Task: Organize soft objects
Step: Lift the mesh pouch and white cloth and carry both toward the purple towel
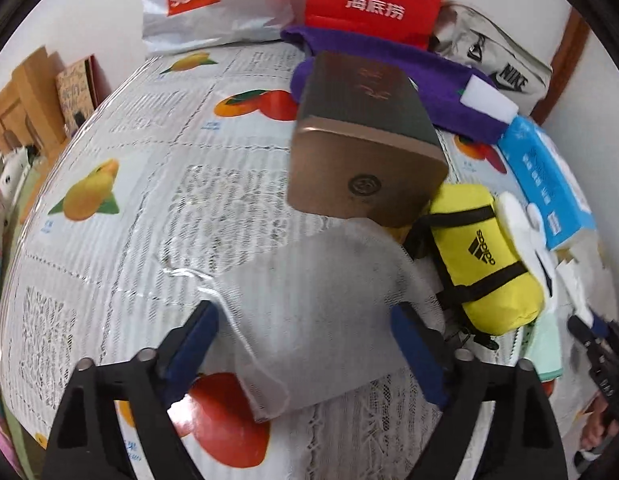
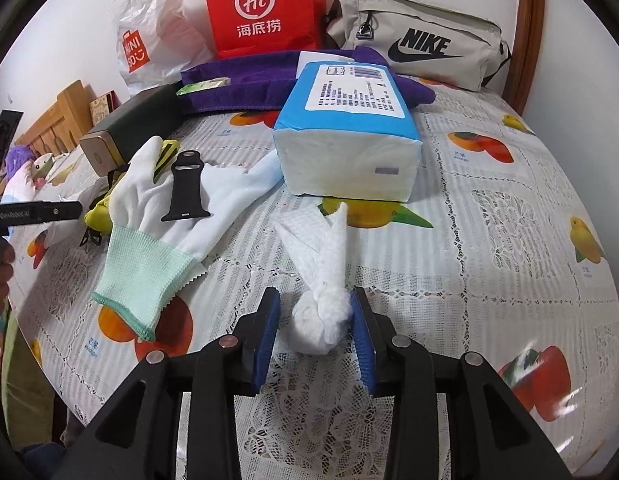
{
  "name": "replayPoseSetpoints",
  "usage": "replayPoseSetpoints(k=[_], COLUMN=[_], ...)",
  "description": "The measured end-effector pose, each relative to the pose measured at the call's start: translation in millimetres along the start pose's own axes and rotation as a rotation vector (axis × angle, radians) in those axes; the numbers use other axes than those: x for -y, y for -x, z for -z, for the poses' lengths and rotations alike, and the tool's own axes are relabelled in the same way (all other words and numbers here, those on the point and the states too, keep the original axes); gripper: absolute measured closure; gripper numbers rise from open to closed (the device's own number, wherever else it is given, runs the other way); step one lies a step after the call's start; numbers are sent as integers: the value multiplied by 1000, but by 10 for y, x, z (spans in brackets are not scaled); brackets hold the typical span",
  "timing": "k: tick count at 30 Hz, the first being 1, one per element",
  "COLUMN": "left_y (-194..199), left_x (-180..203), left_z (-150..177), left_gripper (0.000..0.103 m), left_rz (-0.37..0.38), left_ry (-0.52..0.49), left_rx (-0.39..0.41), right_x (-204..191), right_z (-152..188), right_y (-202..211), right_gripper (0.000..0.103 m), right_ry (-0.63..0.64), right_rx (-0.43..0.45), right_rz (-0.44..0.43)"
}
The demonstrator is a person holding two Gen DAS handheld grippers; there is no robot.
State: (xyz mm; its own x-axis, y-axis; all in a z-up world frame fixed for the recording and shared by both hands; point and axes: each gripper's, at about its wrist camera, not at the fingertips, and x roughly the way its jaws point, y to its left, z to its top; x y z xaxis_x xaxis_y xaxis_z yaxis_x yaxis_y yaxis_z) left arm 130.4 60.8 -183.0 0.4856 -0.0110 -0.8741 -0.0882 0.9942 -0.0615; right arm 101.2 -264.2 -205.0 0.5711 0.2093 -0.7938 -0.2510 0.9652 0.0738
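Little looks sorted yet, by my judgement: the soft things lie scattered over the table [image 2: 509, 208] with its fruit-print cloth. The right tongs [image 2: 315, 322] stand apart on either side of a knotted white tissue wad [image 2: 323, 312], its right side against the right pad, a gap on the left, so nothing is clamped. At ten o'clock from the wad lies a white glove [image 2: 149, 240] with a mint cuff, a black watch strap [image 2: 185, 186] resting on it; at twelve o'clock sits the blue tissue pack [image 2: 349, 136], and behind that a purple towel [image 2: 245, 84], a red paper bag [image 2: 261, 8] and a beige pouch [image 2: 421, 36]. The left tongs [image 1: 305, 328] are spread wide around a sheer white mesh bag [image 1: 321, 280] lying flat on the table, and grip nothing that I can see. Only the left view shows that mesh bag plainly, along with the whole yellow pouch [image 1: 481, 256] at two o'clock and the gold-ended box [image 1: 365, 140] at twelve. The right view alone shows the wad, strap and full glove. Gathering everything is left to do.
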Motion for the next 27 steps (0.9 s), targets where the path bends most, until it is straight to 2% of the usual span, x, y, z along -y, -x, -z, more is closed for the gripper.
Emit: replayPoseSetpoints(k=[3, 6, 12, 13, 15, 17, 19, 22, 27], left_y=[-39, -24, 55, 73, 88, 105, 117, 135, 199], left_x=[85, 72, 124, 132, 148, 159, 151, 114, 48], left_z=[30, 51, 109, 118, 123, 132, 140, 144, 153], left_gripper=[7, 9, 38, 47, 60, 78, 87, 92, 93], left_rz=[-59, -64, -51, -47, -41, -31, -18, 12, 39], left_ry=[-42, -24, -69, -74, -78, -87, -84, -68, -28], left_rx=[13, 45, 97, 102, 106, 108, 105, 94, 90], right_x=[-14, -43, -64, -71, -79, -87, -101, -121, -94], right_z=[3, 10, 34, 36, 41, 43, 47, 61, 62], right_y=[-2, -5, 1, 2, 7, 15, 19, 35, 76], right_gripper=[61, 59, 60, 60, 66, 75, 76, 78, 78], right_ry=[-1, 16, 34, 38, 43, 48, 56, 62, 46], right_rx=[2, 5, 20, 23, 28, 30, 31, 34, 24], right_rz=[-9, 6, 27, 34, 38, 44, 53, 72, 71])
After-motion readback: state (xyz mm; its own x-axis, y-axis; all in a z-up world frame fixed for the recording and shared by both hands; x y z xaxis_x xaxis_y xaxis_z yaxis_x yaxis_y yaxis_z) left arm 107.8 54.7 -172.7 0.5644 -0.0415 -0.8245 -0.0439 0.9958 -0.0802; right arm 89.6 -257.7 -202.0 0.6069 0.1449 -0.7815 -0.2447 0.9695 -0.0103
